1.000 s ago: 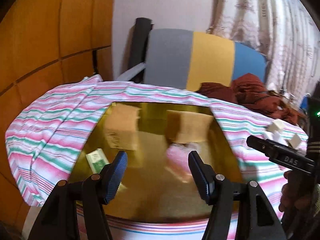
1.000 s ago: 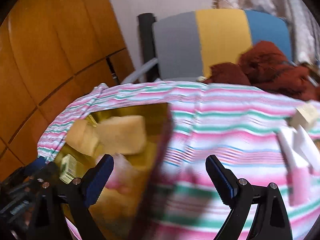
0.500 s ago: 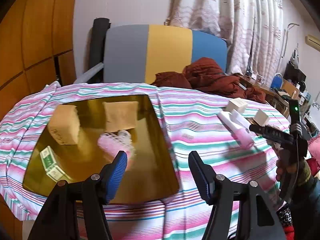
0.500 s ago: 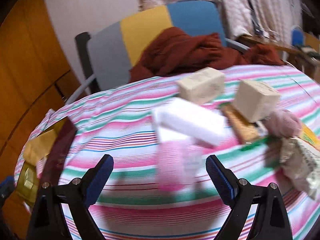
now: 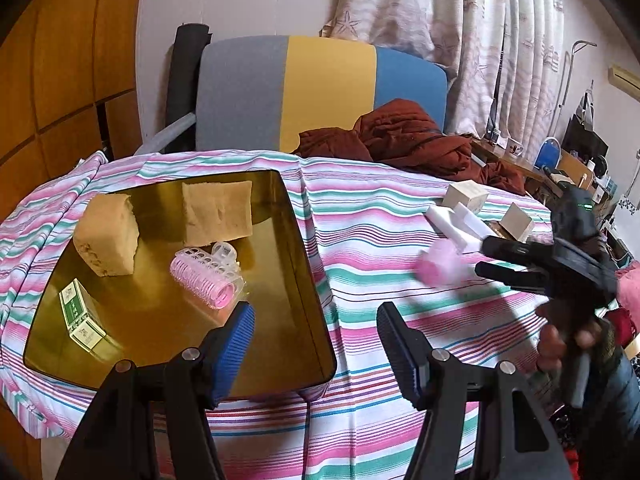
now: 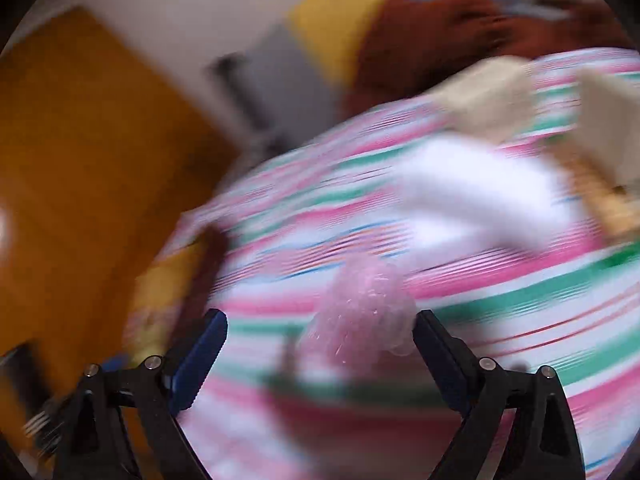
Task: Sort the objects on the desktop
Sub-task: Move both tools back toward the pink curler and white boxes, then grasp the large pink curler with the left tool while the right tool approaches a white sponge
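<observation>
The left hand-held gripper tilts down at the frame's bottom, jaws apart and empty, over the gold tray's right edge. At right, a hand aims the right hand-held gripper, jaws wide, at a pink roller on the striped counter.

No text can be read; the print on the small green-and-white box is too small.

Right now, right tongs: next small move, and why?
Probably ease the right tongs forward around the pink hair roller and close. They stand open, the roller lies loose on the striped cloth just ahead, and another roller already sits in the gold tray.
</observation>
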`<state>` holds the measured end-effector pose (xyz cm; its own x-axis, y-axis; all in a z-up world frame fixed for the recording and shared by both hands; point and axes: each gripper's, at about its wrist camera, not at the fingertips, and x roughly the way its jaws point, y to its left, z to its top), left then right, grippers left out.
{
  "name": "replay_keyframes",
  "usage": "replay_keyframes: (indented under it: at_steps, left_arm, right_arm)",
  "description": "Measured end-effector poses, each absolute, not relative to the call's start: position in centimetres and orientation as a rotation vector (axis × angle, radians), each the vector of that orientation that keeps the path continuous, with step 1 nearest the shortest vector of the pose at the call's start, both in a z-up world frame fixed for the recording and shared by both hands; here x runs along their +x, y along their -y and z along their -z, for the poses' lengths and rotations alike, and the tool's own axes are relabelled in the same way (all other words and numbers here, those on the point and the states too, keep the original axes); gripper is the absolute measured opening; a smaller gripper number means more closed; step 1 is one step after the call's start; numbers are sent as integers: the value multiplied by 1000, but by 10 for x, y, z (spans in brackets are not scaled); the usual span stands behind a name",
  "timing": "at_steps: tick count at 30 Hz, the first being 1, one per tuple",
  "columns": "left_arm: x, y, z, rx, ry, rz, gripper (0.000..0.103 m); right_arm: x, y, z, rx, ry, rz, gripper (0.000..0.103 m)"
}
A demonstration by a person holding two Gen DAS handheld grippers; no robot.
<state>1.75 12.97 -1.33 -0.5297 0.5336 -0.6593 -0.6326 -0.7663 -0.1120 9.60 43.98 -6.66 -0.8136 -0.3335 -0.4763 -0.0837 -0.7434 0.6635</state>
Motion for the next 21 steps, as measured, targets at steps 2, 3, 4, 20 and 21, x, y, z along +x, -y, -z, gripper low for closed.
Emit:
replay_keyframes:
  at_steps: [2, 3, 4, 20, 21]
  left_arm:
    - [18, -131, 15, -918, -190, -2270, 65]
    - [19, -131, 16, -918, -194, -2267, 65]
    - [19, -131, 16, -917, -193, -2263, 65]
    - [18, -147, 22, -933, -200, -2198, 65]
    - [18, -146, 22, -933, -198, -2200, 65]
  right_arm:
    - [100, -429, 60, 853, 1022, 2623, 95]
    - [102, -427, 57, 852, 1008, 2631, 95]
    - [104, -428, 54, 867, 992, 2672, 96]
    - [11, -557, 45, 1291, 824, 2952, 97]
    - [6, -562, 51, 1311, 857, 2913, 98]
